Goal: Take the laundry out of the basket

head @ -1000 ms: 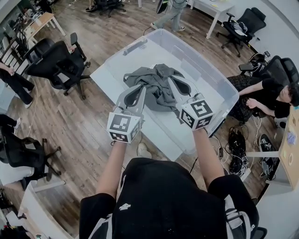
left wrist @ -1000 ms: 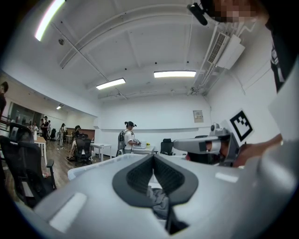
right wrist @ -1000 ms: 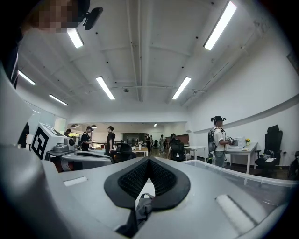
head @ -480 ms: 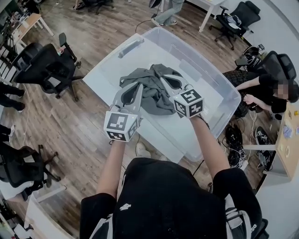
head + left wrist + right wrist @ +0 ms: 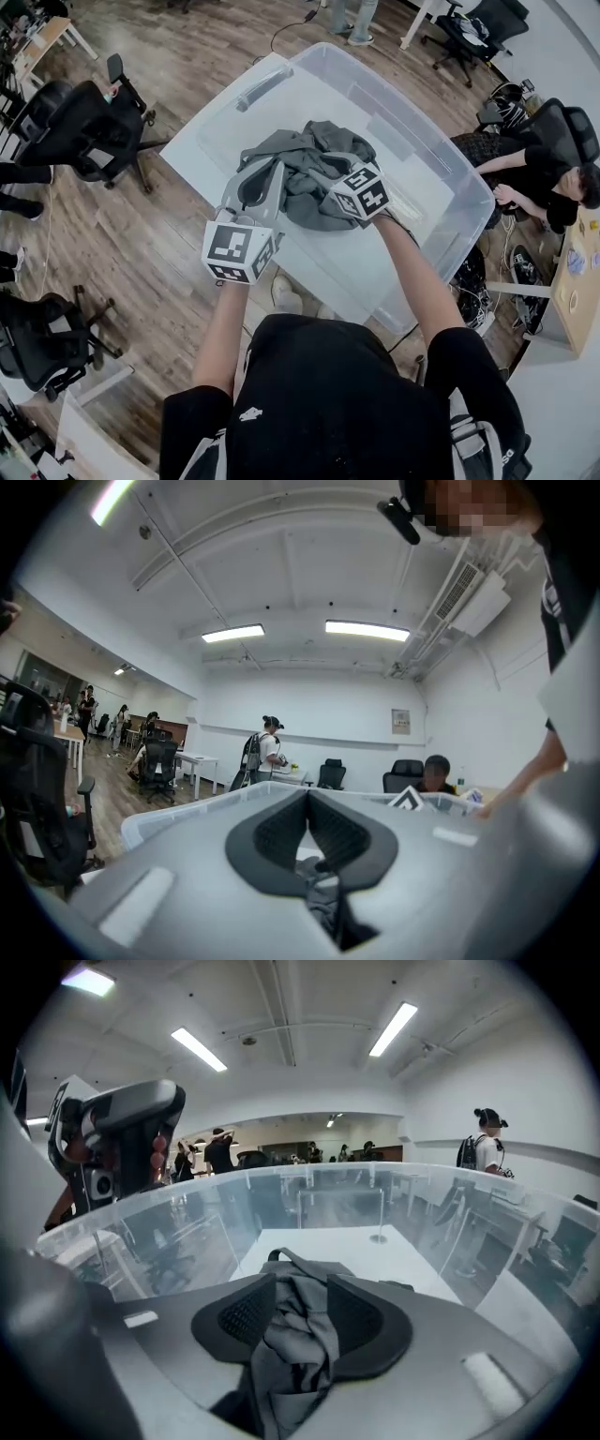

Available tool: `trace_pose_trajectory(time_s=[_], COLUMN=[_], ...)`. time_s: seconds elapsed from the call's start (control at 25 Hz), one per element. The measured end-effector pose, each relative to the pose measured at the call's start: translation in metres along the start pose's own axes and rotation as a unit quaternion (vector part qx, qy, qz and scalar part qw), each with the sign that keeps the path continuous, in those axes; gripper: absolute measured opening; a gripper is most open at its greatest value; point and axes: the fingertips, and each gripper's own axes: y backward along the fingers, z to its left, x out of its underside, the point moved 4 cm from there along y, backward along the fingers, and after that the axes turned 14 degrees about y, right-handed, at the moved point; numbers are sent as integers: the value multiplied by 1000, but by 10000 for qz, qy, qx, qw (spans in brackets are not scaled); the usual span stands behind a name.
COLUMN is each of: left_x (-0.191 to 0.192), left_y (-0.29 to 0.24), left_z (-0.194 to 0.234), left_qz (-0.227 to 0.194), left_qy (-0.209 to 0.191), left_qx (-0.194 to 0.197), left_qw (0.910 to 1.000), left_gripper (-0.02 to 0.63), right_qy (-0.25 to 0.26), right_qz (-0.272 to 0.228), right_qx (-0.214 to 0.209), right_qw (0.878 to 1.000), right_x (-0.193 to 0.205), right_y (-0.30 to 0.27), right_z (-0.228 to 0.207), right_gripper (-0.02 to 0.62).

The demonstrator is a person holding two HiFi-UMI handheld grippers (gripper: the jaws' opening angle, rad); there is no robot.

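right gripper (image 5: 300, 1307) jaws, just opening, straddle the laundry (image 5: 302, 161) mid-basket (image 5: 441, 141): push deep, close firmly, lift straight. left gripper (image 5: 307, 803) closed, empty.

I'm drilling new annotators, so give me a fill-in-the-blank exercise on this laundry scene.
The crumpled garment is ____ in colour. It lies ____ the clear bin. The bin stands on a ____ table. The left gripper, jaws together, grips ____.
Missing: grey; inside; white; nothing.
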Motion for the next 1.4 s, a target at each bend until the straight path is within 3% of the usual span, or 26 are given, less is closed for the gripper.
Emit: trace_pose_trajectory(time_s=[0.12, 0.28, 0.36, 0.8, 1.4], left_x=[1, 1, 0, -5, -7], left_y=[-5, -7, -9, -14, -5], left_z=[8, 16, 19, 34, 70], left_qz=[26, 17, 15, 5, 9], left_qy=[26, 29, 22, -7, 57], left_qx=[-33, -67, -68, -192, -648], left_qw=[10000, 10000, 10000, 9998, 9979], left_gripper=[9, 9, 9, 9, 9], right_qy=[280, 705, 962, 1845, 2163], right_qz=[222, 549, 737, 1302, 1945], right_qx=[-263, -649, -780, -981, -1317], right_qw=[9990, 9939, 9896, 9692, 9477], right_x=[11, 29, 37, 53, 79], right_y=[-23, -56, -70, -131, -196], right_z=[7, 21, 27, 33, 31], right_gripper=[278, 529, 590, 598, 598])
